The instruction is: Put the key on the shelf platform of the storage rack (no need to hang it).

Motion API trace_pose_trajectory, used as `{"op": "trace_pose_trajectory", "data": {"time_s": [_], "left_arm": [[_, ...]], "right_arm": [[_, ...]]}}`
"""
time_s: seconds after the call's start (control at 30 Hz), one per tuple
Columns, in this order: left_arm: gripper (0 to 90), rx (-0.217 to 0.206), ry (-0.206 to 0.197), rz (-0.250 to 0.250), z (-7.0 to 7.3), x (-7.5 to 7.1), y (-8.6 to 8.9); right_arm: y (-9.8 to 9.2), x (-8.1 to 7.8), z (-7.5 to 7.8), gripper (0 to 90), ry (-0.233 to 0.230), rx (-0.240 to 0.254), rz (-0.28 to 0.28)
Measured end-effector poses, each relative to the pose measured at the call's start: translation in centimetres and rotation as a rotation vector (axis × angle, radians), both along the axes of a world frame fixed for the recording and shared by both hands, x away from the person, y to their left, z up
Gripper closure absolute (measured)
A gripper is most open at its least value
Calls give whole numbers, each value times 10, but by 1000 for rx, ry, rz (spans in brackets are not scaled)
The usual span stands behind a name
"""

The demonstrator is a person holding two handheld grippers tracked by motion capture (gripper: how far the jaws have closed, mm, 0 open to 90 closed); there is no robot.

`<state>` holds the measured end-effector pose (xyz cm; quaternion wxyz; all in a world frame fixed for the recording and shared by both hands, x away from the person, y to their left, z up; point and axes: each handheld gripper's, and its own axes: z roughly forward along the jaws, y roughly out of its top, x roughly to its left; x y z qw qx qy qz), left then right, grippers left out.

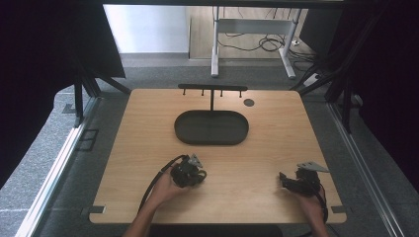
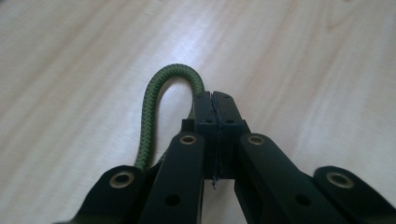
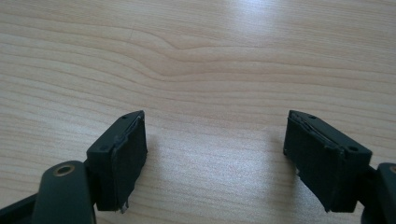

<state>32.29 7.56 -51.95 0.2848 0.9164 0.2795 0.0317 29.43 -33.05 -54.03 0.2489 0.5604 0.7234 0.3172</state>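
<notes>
- Seen from the high view, the left hand-held gripper (image 1: 197, 174) hangs low over the desk (image 1: 276, 148), in front of the black tray (image 1: 211, 128) with its hook stand (image 1: 212, 89), probably the cord's destination.
- Left gripper view: jaws pinched on a green cord (image 2: 154, 100), its loop arching free, ready for hooking.
- Right gripper view: the right hand-held gripper (image 3: 215, 154) stands wide apart and empty above bare wood, seemingly waiting.

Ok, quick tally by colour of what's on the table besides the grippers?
Black: 2, the oval tray stand with hook bar and a small round disc
Green: 1, the braided cord loop pinched in the left gripper
Total: 3
</notes>
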Motion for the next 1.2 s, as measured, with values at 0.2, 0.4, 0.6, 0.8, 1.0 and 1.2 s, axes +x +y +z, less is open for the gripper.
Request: {"op": "trace_pose_trajectory", "data": {"time_s": [0.2,0.4,0.6,0.8,1.0,1.2], "left_arm": [[899,8,2,31,0,18,2],[897,-11,6,64,2,27,9],[785,-71,-34,60,21,16,24],[568,-10,-62,76,38,9,44],[421,25,-53,91,42,8,55],[390,33,-3,99,34,11,65]], "right_arm": [[0,-1,0,220,3,5,-5],[-1,-2,0,221,1,14,-3],[0,-2,0,221,2,11,-4],[-1,-2,0,224,1,13,-4],[0,-2,0,225,2,11,-6],[0,-2,0,225,1,10,-5]]}}
